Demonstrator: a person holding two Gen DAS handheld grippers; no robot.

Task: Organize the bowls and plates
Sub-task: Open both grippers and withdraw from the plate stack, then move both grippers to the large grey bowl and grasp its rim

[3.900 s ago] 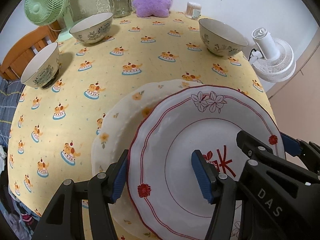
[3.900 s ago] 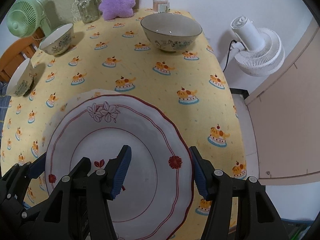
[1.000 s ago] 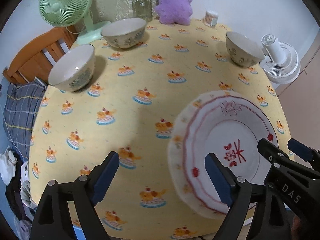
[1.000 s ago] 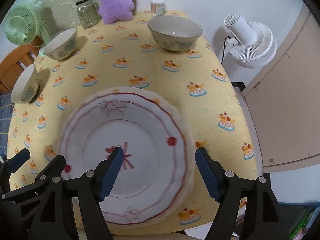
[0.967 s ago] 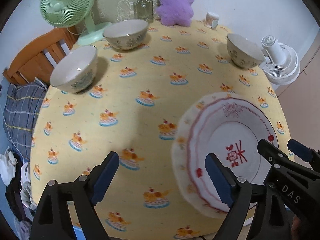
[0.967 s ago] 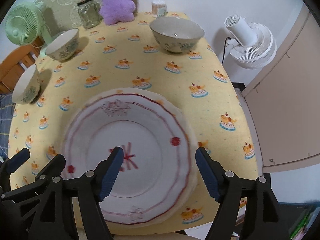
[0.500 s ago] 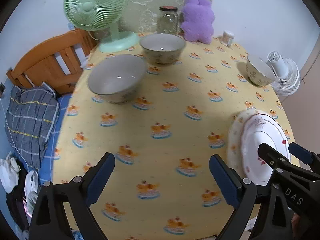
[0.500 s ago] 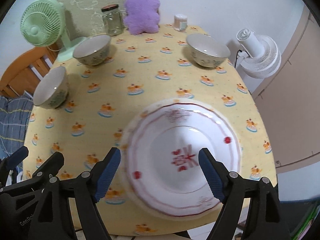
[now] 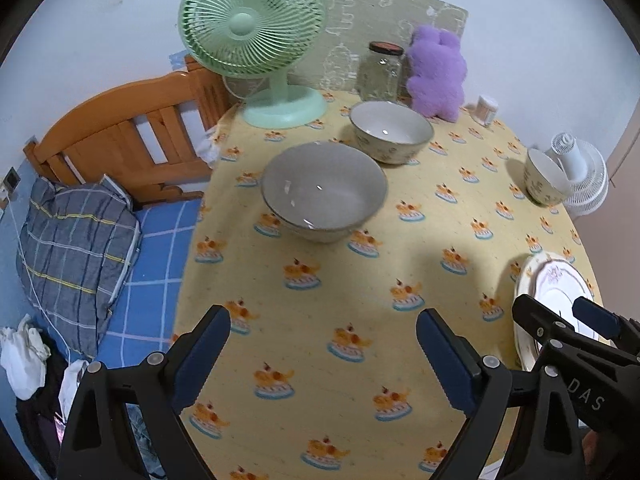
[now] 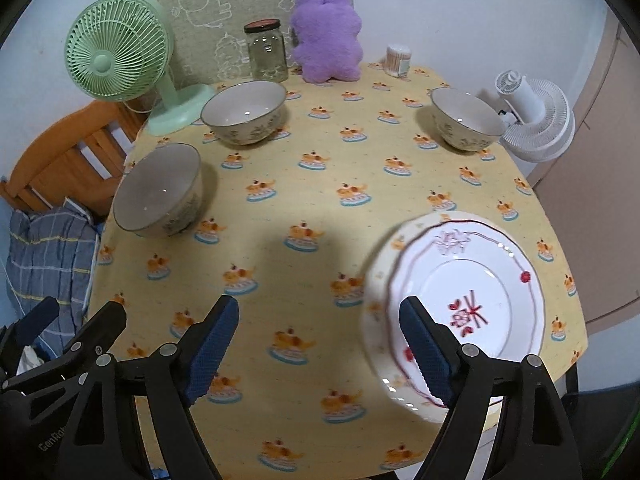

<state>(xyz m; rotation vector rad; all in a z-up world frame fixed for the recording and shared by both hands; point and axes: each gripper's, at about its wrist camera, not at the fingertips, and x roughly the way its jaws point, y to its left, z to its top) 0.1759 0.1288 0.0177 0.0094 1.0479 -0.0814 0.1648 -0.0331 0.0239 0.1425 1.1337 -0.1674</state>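
We hold both tongs above the tabletop, angled down at it. The left tongs are spread wide with nothing between them. The right tongs are spread and empty too.

The red-rimmed plate lies on the cream plate at 4 o'clock in the right view, near the edge, so we judge the plates done.

The bowls are still apart:
- the near bowl, at 12 o'clock ahead of the left tongs
- the second bowl, just behind it
- the third bowl, alone at 2 o'clock by the white fan

We judge the near bowl comes next, since it sits closest to the left tongs.
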